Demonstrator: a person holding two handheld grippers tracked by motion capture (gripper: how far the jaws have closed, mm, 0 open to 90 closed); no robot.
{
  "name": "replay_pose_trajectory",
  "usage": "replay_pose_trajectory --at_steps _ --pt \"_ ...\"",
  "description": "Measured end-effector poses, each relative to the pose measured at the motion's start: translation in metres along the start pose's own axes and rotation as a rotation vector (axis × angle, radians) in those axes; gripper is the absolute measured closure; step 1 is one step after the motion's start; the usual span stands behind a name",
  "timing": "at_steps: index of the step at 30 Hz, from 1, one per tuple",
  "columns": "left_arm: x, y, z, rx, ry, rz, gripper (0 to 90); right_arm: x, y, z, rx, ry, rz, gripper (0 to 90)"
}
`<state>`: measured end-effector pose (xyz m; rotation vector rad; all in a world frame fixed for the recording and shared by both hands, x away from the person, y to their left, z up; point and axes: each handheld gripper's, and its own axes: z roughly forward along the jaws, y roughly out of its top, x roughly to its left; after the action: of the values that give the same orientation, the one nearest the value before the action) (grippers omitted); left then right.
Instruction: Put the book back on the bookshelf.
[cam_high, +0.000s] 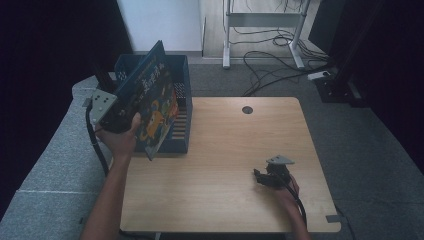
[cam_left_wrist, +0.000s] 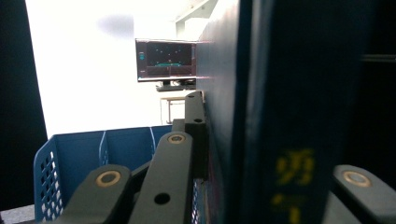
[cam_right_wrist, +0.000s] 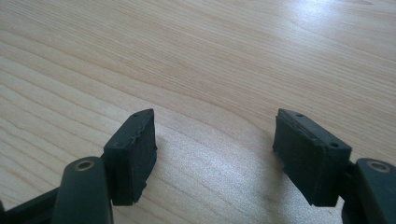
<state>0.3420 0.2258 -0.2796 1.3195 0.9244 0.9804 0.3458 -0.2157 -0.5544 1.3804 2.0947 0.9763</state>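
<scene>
A dark blue picture book with an orange cartoon cover hangs tilted over the blue perforated crate at the table's back left. My left gripper is shut on the book's near edge, held by a hand from the left. In the left gripper view the book's spine stands upright between the jaws of the left gripper, with the crate's wall below. My right gripper rests low on the wooden table near the front right. There the right gripper is open, with bare wood between its pads.
A round cable hole sits at the table's far middle. Grey padded flooring surrounds the table. Cables and a white desk frame lie beyond it. A lit monitor stands far off in the left gripper view.
</scene>
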Motion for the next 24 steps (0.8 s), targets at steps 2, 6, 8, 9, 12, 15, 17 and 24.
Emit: replay_pose_trajectory --at_steps 2,6,8,9,12,15,17,24 --pt "0.000 -0.001 0.004 0.002 0.006 0.000 82.5 0.000 0.000 0.000 0.000 0.000 0.000 29.0" --pt "-0.001 -0.002 0.012 0.004 0.016 -0.002 82.5 0.000 0.000 0.000 0.000 0.000 0.000 29.0" --pt "-0.002 -0.004 0.019 0.007 0.021 -0.001 82.5 0.000 0.000 0.000 0.001 0.000 0.000 29.0" --pt "-0.002 -0.004 0.021 0.010 0.022 0.002 82.6 0.000 0.000 0.000 0.000 0.000 0.000 29.0" --pt "-0.004 -0.005 0.028 0.019 0.030 0.014 82.5 0.000 0.000 0.000 0.001 -0.001 0.000 29.0" --pt "-0.005 -0.007 0.033 0.021 0.037 0.019 82.5 0.000 0.000 0.000 0.000 0.000 0.001 29.0" --pt "-0.006 -0.007 0.036 0.021 0.037 0.016 82.5 0.000 0.000 0.000 0.001 -0.001 0.000 28.9" --pt "-0.010 -0.007 0.044 0.026 0.044 0.021 82.5 0.000 -0.001 -0.001 0.001 -0.002 0.003 28.9"
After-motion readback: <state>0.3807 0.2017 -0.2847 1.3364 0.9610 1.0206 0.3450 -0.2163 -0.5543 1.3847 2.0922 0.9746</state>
